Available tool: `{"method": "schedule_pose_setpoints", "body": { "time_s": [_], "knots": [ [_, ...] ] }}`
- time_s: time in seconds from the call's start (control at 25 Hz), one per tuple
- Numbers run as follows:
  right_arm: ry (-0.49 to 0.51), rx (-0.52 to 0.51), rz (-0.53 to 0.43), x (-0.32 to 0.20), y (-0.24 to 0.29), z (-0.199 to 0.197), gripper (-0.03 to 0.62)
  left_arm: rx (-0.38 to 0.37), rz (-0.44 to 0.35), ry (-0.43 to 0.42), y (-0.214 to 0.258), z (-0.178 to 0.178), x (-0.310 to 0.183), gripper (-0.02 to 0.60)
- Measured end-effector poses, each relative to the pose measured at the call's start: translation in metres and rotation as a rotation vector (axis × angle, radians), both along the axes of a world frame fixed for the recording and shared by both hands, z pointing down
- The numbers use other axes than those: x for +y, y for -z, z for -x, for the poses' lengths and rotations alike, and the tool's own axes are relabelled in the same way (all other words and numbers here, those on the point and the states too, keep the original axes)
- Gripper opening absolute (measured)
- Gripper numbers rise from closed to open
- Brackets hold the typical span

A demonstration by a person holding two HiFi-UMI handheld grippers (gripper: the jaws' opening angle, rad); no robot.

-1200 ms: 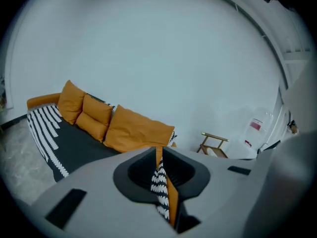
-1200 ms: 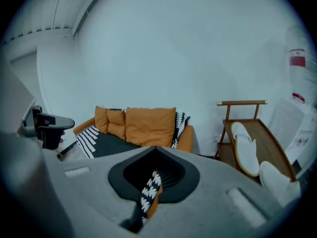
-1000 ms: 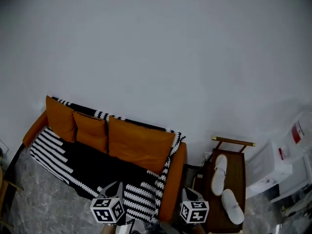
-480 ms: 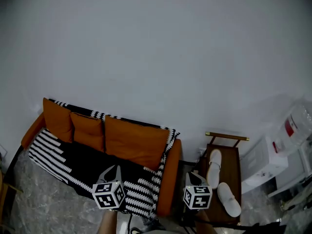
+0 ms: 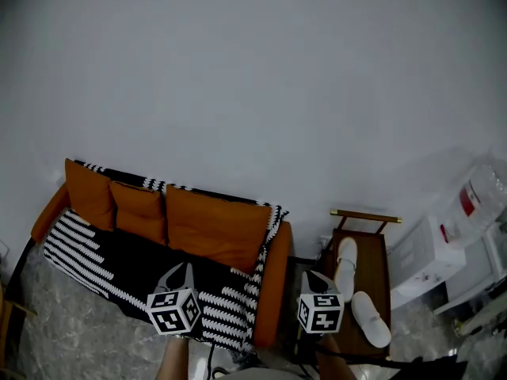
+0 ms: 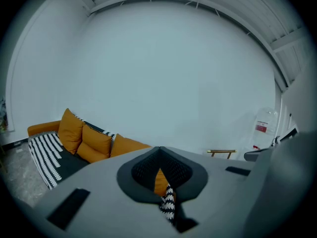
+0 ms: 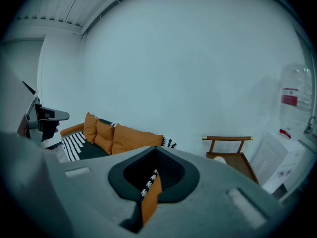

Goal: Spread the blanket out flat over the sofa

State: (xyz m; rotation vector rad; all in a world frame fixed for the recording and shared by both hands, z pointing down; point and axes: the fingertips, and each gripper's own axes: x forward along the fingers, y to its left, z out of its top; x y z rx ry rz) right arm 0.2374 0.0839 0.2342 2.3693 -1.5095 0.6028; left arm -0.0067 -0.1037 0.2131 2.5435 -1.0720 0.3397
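Black-and-white woven fabric, the blanket, lies over the orange sofa at the left of the room, against the far wall. It covers the whole seat, with a plain black middle and white-barred bands at the left and right ends. Its patterned border shows along the top of the backrest behind the cushions and down the inner face of the right arm, and its near edge hangs over the front of the seat toward the floor. Three orange cushions stand in a row on the blanket, leaning on the backrest. The left arm of the sofa is bare. The left gripper is held in the air on the near side of the sofa, in front of the right end of the seat, and touches neither the blanket nor the sofa. Its jaws are drawn together with nothing between them (only a thin slit shows the far sofa). The right gripper is held beside it, to the right of the sofa's right arm. Its jaws are likewise closed to a narrow slit and grip nothing. Right of the sofa, just beside it, stands a dark wooden side table carrying a pair of white slippers. Farther right is a white water dispenser. The wall behind is plain and pale, the floor grey and marbled.
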Motion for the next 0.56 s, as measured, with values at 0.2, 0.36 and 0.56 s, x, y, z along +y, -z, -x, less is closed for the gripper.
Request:
{"method": "schedule_pose_setpoints", "body": {
  "time_s": [0.2,0.36,0.56],
  "knots": [
    [-0.003,0.004,-0.001,0.001,0.002,-0.002,0.005,0.0,0.004,-0.005,-0.002,-0.003,0.003,0.004],
    [0.004,0.004,0.0,0.002,0.002,0.001,0.005,-0.005,0.011,-0.004,-0.006,0.001,0.005,0.005],
    [0.01,0.0,-0.002,-0.003,0.003,0.004,0.005,-0.014,0.018,0.005,-0.009,0.008,0.001,0.005]
  ]
}}
